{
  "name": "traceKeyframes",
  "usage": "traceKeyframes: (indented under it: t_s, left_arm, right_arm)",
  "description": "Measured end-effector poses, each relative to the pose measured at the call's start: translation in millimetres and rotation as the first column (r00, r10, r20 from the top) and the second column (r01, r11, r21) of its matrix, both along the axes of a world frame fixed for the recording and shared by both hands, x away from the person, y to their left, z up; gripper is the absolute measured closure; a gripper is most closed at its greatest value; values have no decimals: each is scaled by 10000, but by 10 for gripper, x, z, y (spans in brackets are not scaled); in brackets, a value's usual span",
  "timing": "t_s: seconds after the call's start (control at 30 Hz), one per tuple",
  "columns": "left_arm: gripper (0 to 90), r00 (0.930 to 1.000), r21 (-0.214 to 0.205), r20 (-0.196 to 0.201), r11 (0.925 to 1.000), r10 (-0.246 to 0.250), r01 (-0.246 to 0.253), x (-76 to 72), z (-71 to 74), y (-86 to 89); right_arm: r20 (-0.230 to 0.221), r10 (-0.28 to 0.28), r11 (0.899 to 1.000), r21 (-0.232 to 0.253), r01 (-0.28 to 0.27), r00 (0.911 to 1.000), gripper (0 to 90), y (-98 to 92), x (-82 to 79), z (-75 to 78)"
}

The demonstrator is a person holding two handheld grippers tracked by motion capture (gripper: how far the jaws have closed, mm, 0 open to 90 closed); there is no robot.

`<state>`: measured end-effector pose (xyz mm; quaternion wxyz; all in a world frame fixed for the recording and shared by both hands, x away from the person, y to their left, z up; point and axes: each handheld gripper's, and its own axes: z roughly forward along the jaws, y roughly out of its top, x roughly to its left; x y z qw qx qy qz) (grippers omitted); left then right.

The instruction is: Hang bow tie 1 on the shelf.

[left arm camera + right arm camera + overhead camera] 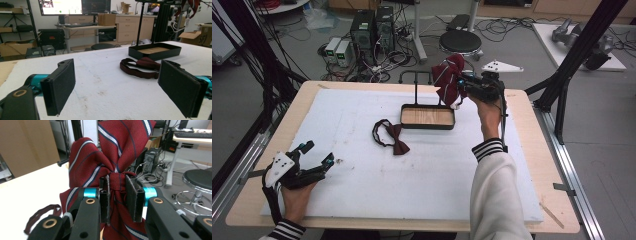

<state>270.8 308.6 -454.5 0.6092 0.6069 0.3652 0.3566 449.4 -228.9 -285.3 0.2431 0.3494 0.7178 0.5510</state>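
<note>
Striped bow tie (pixel 110 157) is what the work turns on: dark red cloth with thin white and navy stripes, pinched at its knot between the pads of the right claw (pixel 119 195). In the right gripper view the two black jaws stand close together with the knot squeezed between them, the bow's wings fanning above and more cloth hanging below.

Taking the black tray (pixel 428 116) as the landmark and going near to far: nearest the person, well to the front and left of the tray, the left claw (pixel 319 155) rests low over the white foam sheet (pixel 362 175) that covers the desk (pixel 532 200). Its jaws stand wide apart with nothing between them; the left gripper view shows both pads (pixel 60 87) clear over bare foam.

Closer to the tray, just off its front left corner, a plain maroon bow tie (pixel 397 141) lies flat on the foam, its dark strap looped beside it.

The tray itself is shallow, with a wooden bottom, and a thin black stand (pixel 415 82) rises at its back edge.

The striped bow tie hangs in the air above and just beyond the tray's back right corner, with the right claw (pixel 462 86) gripping it from the right.
</note>
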Motion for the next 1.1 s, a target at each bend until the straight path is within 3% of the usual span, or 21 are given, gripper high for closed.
traceKeyframes:
  t_s: [0.43,0.7,1.1]
  left_arm:
    - [149,10000,50,-2,10000,-5,5,0,1,1]
    - [149,10000,51,-2,10000,-1,1,-1,1,1]
    - [149,10000,61,15,10000,6,-6,-2,1,-3]
  right_arm:
    - [-61,-675,9945,793,677,9977,751,-262,108,-51]
    - [-124,-807,9941,720,814,9967,751,-335,114,-60]
    - [123,-583,9980,237,580,9982,749,-236,-5,32]
